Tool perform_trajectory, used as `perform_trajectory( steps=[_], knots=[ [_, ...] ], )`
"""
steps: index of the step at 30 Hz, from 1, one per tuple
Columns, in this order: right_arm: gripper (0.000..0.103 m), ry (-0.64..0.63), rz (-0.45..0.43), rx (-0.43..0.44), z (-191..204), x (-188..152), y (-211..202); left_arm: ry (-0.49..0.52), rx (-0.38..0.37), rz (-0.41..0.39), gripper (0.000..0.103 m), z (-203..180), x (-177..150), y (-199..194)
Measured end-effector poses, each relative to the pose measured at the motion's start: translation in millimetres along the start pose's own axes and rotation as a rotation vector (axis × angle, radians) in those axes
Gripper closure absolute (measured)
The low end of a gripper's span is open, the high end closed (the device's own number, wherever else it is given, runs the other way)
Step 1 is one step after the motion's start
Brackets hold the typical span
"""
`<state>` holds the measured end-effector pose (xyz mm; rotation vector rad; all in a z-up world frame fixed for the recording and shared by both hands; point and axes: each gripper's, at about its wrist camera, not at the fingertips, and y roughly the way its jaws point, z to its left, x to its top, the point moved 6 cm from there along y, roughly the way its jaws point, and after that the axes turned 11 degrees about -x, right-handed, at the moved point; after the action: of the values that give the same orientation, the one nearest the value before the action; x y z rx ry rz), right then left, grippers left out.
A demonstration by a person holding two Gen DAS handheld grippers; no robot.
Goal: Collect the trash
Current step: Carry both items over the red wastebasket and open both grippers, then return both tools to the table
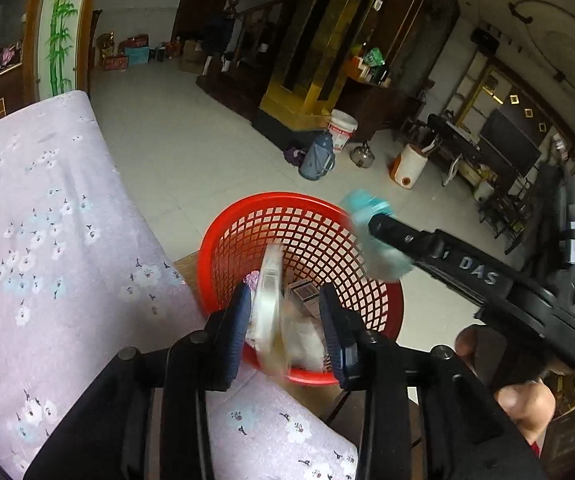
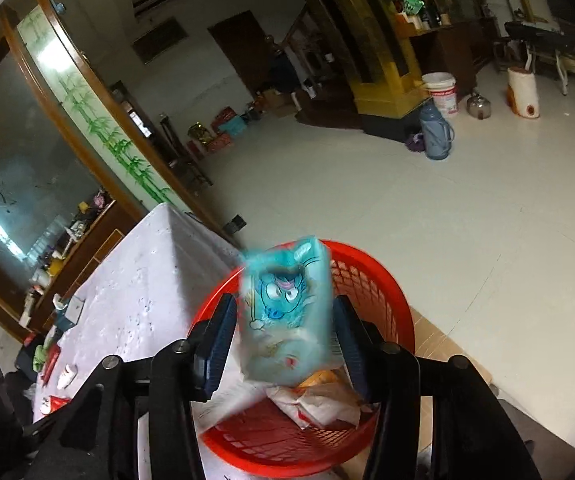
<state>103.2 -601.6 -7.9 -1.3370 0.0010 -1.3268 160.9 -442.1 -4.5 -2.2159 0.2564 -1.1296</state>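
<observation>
Centrally, a blue cartoon-print packet (image 2: 287,316) sits blurred between the right gripper (image 2: 283,344) fingers, which stand apart w/ gaps either side, over a red mesh basket (image 2: 371,280) holding crumpled wrappers (image 2: 319,400). Left gripper (image 1: 283,328) is spread too, w/ a pale flat packet (image 1: 269,300), blurred, between its fingers, above that basket (image 1: 247,220). Basket sits just beside a table under a lilac floral cloth (image 1: 47,220). Beyond: pale tiled floor (image 1: 191,140) and a grey-blue thermos (image 1: 319,156).

Both the left gripper (image 1: 283,320) and right gripper (image 2: 283,336) hang forward, jaws spread apart.
</observation>
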Motion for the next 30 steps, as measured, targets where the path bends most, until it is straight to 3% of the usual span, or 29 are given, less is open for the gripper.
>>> perform_trajectory(
  steps=[3,6,9,15,23,30],
  knots=[
    [0.048,-0.017,-0.019,-0.022,-2,-4,-5,0.013,0.006,-0.021,0.068,0,-2,-15],
    [0.048,-0.033,-0.01,0.035,9,-11,-13,0.003,0.017,-0.048,0.06,6,-6,-35],
    [0.048,-0.087,-0.005,0.073,31,-23,-20,-0.005,0.053,-0.082,0.054,17,-15,-58],
    [0.048,-0.215,0.008,0.13,88,-56,-33,-0.03,0.145,-0.12,0.051,46,-47,-114],
    [0.049,-0.391,0.087,0.222,166,-109,-34,-0.169,0.283,-0.217,0.045,111,-93,-206],
    [0.045,-0.637,0.2,0.395,258,-173,-49,-0.31,0.423,-0.283,0.045,174,-141,-284]
  ],
)
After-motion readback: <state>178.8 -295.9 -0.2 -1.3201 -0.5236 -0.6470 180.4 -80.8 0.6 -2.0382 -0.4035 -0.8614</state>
